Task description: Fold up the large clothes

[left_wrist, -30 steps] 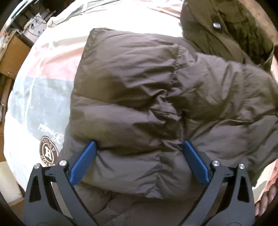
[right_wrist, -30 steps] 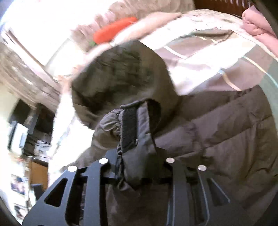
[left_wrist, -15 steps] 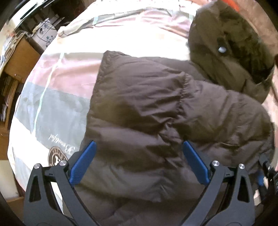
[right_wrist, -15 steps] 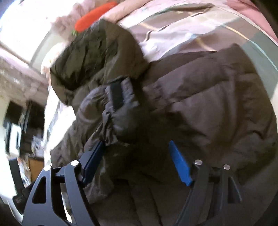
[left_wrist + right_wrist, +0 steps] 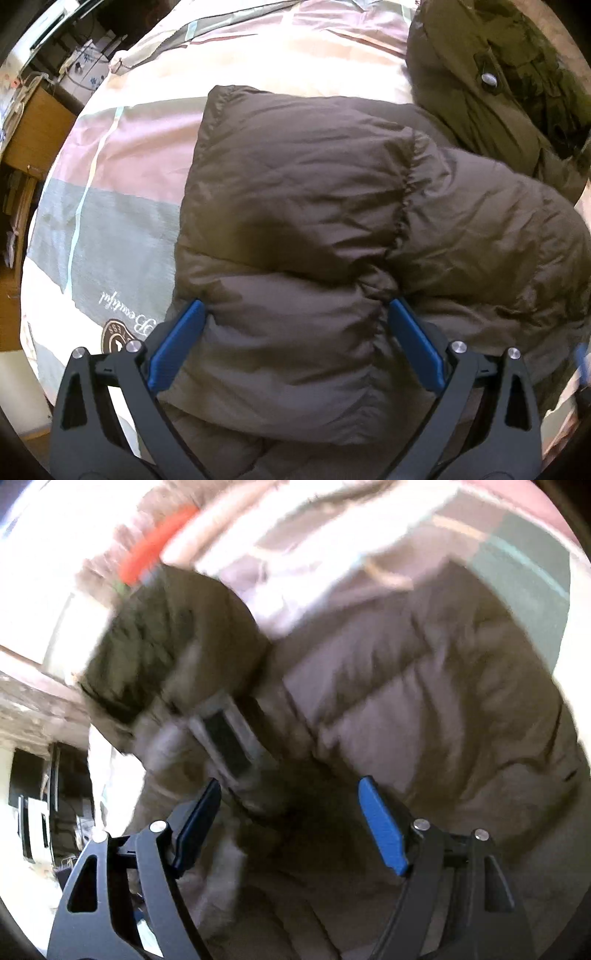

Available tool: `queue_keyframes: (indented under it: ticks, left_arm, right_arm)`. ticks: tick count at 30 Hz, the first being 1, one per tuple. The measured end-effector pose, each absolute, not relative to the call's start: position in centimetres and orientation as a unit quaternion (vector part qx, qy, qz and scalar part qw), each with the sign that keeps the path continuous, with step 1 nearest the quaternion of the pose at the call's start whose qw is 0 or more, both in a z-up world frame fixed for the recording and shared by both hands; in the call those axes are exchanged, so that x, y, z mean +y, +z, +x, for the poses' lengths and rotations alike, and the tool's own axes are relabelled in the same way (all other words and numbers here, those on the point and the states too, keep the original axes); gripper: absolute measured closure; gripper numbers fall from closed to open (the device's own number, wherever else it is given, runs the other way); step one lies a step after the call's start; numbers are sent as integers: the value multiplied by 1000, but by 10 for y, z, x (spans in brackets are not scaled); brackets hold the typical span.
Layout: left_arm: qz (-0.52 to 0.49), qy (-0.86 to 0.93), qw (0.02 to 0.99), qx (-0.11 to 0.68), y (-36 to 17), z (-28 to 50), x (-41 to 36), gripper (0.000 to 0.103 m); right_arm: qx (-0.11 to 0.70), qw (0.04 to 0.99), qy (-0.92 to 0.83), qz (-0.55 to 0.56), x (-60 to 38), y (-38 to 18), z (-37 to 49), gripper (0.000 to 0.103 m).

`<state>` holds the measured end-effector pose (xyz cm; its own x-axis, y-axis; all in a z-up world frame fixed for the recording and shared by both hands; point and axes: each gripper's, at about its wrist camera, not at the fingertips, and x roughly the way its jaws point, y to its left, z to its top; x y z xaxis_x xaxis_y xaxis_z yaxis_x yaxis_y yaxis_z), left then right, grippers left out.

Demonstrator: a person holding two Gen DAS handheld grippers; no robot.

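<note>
Garment: brown puffer jacket (image 5: 314, 229), lying on the bed cover (image 5: 110, 177), striped pink, grey and cream, with a round logo near the left tool.
Fold state: body doubled over into a thick block with a straight left edge; sleeve (image 5: 491, 236) laid across the top to the right; judged well past the first fold.
Hood: olive, fur-trimmed hood (image 5: 491, 74) spread beyond the far right corner, not yet tucked in.
Cuff: sleeve cuff with dark fastening strip (image 5: 229, 746) resting on the jacket just beyond the right tool, free of its pads.
Left to do: likely hood folded in, bundle squared and flattened; final shape cannot be judged from here.
Left tool (image 5: 295, 343): wide apart, pointing straight down over the near edge of the folded block; blue pads on either side of a puffed panel, no pinch visible.
Right tool (image 5: 291, 827): wide, nothing clamped; fabric lies below the gap, blurred.
Change, right side: a second ago clamped on the cuff, bunched fabric hiding the pads; now released, cuff dropped onto the jacket, view swung sideways and smeared.
Change, left side: same wide spread throughout; more bed cover showing on the left and hood fuller in view.
Change, surroundings: fingers at the lower right edge a second ago no longer in view.
</note>
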<state>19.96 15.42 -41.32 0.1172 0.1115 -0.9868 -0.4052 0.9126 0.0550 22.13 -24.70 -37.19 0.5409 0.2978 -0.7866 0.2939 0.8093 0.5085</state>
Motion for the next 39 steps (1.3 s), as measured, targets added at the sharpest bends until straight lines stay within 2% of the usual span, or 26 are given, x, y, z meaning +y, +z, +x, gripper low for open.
queue_keyframes:
  ticks: [4,7,10,15,17,19,22,25,28,31,34,36,38,39]
  left_arm:
    - [-106,178,728,653,-426,202,155,2]
    - [-104,181,725,656,-433,205,158,2]
    - [-106,182,722,659,-431,208,160,2]
    - [-111,167,748,633,-391,186,150,2]
    - [-99,161,752,631,-378,167,144,2]
    - [-97,151,754,632,-373,147,137,2]
    - [-81,140,743,650,-384,124,129,2]
    - [-87,148,721,671,-392,103,131,2]
    - [-92,151,719,672,-388,85,134,2]
    - [-94,159,699,691,-397,60,136,2]
    - [-69,175,685,704,-408,34,134,2]
    - [-42,184,661,726,-429,17,132,2]
    - [-40,183,647,739,-445,3,134,2]
    - [-47,180,651,736,-445,-1,136,2]
  right_arm:
    - [478,843,59,241,-201,-369,248,26]
    - [548,811,63,194,-175,-415,269,26]
    - [555,813,67,165,-172,-428,272,26]
    - [483,846,73,212,-216,-370,228,26]
    - [482,848,57,213,-240,-363,205,26]
    - [503,836,35,215,-264,-375,184,26]
    - [585,786,-79,183,-306,-428,163,26]
    - [590,752,-91,280,-348,-443,145,27]
    - [580,776,-96,228,-354,-422,127,27]
    - [612,755,-101,213,-364,-431,101,27]
    - [651,742,-134,89,-364,-431,69,27]
    - [689,711,-132,50,-368,-447,44,21]
    - [710,685,-140,83,-384,-462,25,13]
    - [716,673,-150,112,-394,-464,16,12]
